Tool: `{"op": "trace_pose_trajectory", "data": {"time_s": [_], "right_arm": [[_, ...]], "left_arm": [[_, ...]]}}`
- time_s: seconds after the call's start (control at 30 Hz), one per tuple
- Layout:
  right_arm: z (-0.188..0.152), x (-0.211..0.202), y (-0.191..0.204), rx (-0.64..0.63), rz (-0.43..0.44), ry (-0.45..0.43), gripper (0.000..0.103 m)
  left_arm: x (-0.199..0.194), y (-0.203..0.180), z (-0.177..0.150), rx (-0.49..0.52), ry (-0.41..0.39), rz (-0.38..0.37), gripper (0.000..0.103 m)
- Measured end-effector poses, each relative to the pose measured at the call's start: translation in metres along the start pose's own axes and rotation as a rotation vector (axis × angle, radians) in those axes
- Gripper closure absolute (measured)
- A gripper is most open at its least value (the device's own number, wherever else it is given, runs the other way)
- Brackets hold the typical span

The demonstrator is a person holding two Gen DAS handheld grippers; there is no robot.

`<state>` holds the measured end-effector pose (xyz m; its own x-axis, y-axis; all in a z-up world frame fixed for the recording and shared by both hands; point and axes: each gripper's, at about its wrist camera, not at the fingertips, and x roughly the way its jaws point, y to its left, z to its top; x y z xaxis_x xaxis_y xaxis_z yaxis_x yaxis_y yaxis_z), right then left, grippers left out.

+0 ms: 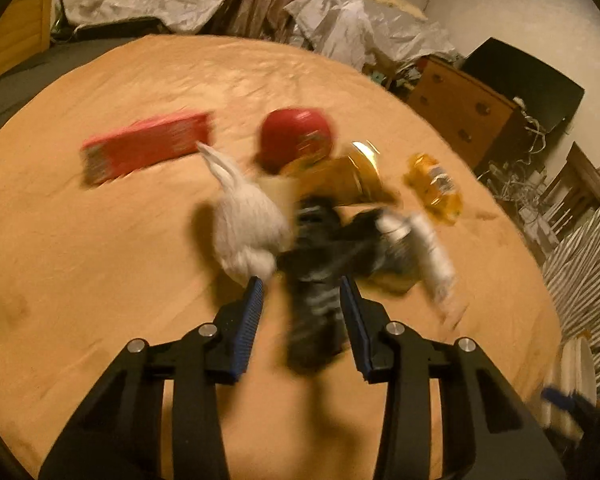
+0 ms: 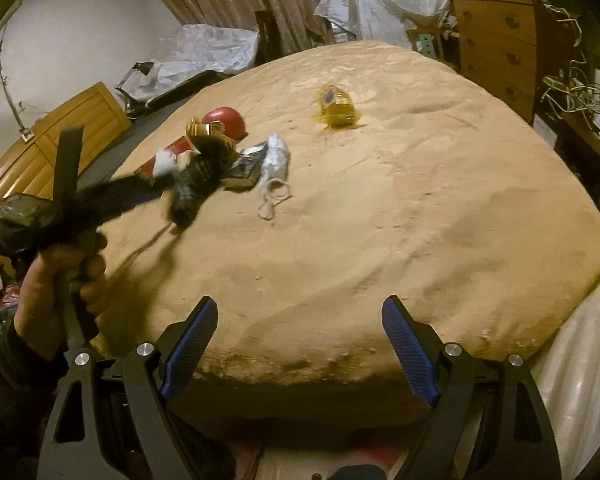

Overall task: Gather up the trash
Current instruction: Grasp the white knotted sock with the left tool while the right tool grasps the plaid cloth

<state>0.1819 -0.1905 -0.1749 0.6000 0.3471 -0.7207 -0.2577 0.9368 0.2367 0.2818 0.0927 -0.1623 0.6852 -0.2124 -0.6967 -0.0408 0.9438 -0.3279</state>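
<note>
The left tongs [image 1: 302, 286] straddle a dark crumpled wrapper [image 1: 316, 280] in the litter heap, pads seemingly not yet pressing, though blur hides contact; the right tongs [image 2: 300, 344] hang wide open and empty over the near edge of the tan-covered bed [image 2: 420, 200]; nothing looks collected yet, I'd say: red flat carton [image 1: 148, 146], red round lid [image 1: 296, 136], gold foil packet [image 1: 340, 176], white crumpled mask [image 2: 276, 160] and, apart to the right, a yellow plastic pack [image 2: 336, 106] all remain; plenty of bare bed right and near; furniture crowds the far right.
</note>
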Motion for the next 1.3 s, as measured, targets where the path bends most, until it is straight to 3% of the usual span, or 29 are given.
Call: {"op": "trace_pose_trajectory", "data": {"time_s": [0.17,0.33,0.47,0.57,0.73,0.83,0.87,0.9,0.93,1.03,1.17,1.3], "right_arm": [[-0.002,0.009,0.015,-0.019,0.032,0.016,0.018],[-0.005,0.018,0.026,-0.032,0.055,0.036,0.018],[-0.007,0.023,0.033,-0.039,0.071,0.051,0.018],[-0.010,0.023,0.040,-0.047,0.080,0.057,0.018],[-0.009,0.029,0.044,-0.033,0.101,0.077,0.018],[0.002,0.036,0.051,-0.012,0.154,0.079,0.018],[0.010,0.040,0.056,-0.013,0.178,0.077,0.018],[0.016,0.044,0.062,-0.017,0.199,0.074,0.018],[0.022,0.048,0.068,-0.024,0.216,0.072,0.019],[0.042,0.065,0.086,-0.039,0.250,0.069,0.023],[0.072,0.102,0.107,-0.025,0.285,0.085,0.036],[0.099,0.144,0.127,-0.038,0.258,0.109,0.037]], "left_arm": [[-0.009,0.038,-0.025,0.028,0.078,0.029,0.064],[-0.027,0.062,-0.034,0.009,0.069,0.050,0.059],[-0.034,0.045,-0.022,0.142,-0.005,0.036,0.029],[-0.032,0.042,-0.006,0.196,-0.043,0.025,0.017],[-0.006,0.039,0.016,0.262,-0.029,0.024,0.013],[0.010,0.039,0.020,0.308,0.012,0.018,0.017],[0.016,0.040,0.021,0.318,0.032,0.013,0.035],[0.020,0.042,0.021,0.318,0.055,0.002,0.044],[0.023,0.044,0.019,0.312,0.082,-0.014,0.060],[0.018,0.050,0.013,0.298,0.073,-0.019,0.065],[-0.001,0.067,0.007,0.233,0.034,0.013,0.065],[-0.009,0.087,0.003,0.155,0.035,0.008,0.065]]}}
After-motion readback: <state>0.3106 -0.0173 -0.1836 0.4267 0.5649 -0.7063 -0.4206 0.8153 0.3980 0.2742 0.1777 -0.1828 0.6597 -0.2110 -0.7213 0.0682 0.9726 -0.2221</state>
